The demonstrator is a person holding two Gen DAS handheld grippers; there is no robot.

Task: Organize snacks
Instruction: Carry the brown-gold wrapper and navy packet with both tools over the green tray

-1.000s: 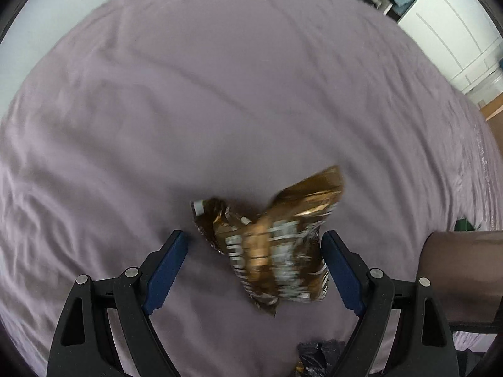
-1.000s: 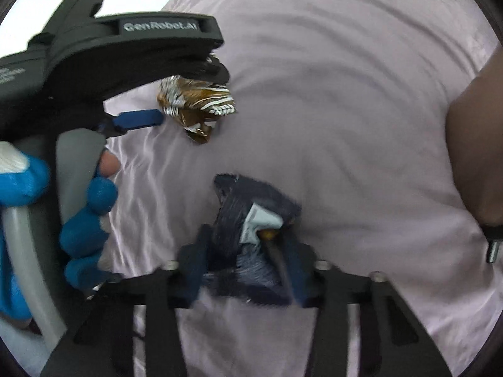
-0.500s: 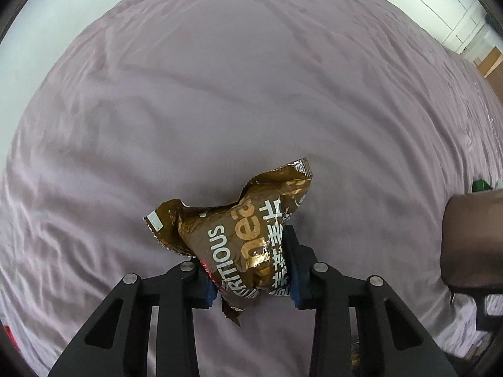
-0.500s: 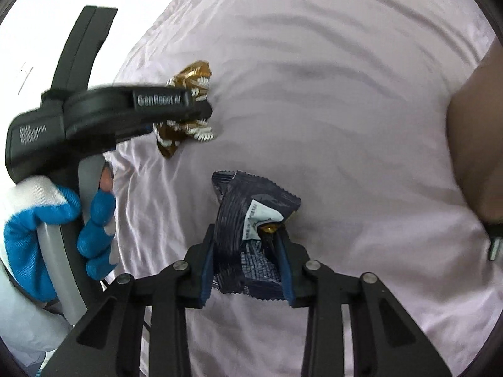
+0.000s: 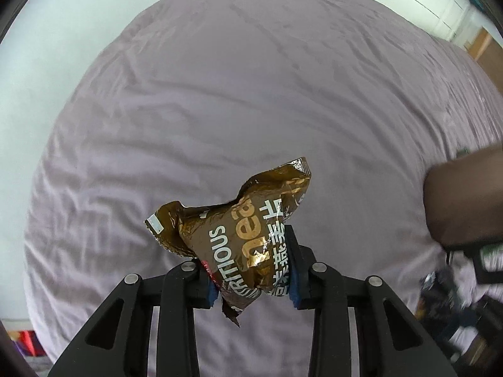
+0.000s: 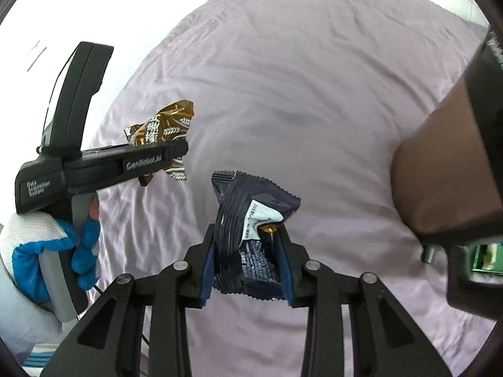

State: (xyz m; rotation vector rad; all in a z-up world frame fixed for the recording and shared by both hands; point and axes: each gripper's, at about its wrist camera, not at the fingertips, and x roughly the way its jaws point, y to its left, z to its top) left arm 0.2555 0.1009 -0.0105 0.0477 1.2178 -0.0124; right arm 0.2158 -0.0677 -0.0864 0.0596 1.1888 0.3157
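Both grippers are clenched: left gripper (image 5: 253,278) on the gold packet (image 5: 243,235), right gripper (image 6: 248,270) on the navy packet (image 6: 251,220); slick foil may slip toward six o'clock.

The gold snack packet (image 5: 242,238) sits between the pads of the left gripper (image 5: 253,278), above the bedsheet (image 5: 251,94) and apart from it. The dark snack packet (image 6: 251,242) sits likewise in the right gripper (image 6: 246,270), off the sheet. From the right wrist view, the left gripper and its packet lie to the left and further ahead, with the gloved hand (image 6: 56,251) below them. A brown box-like object (image 6: 440,182), perhaps a container, stands at the sheet's right edge.
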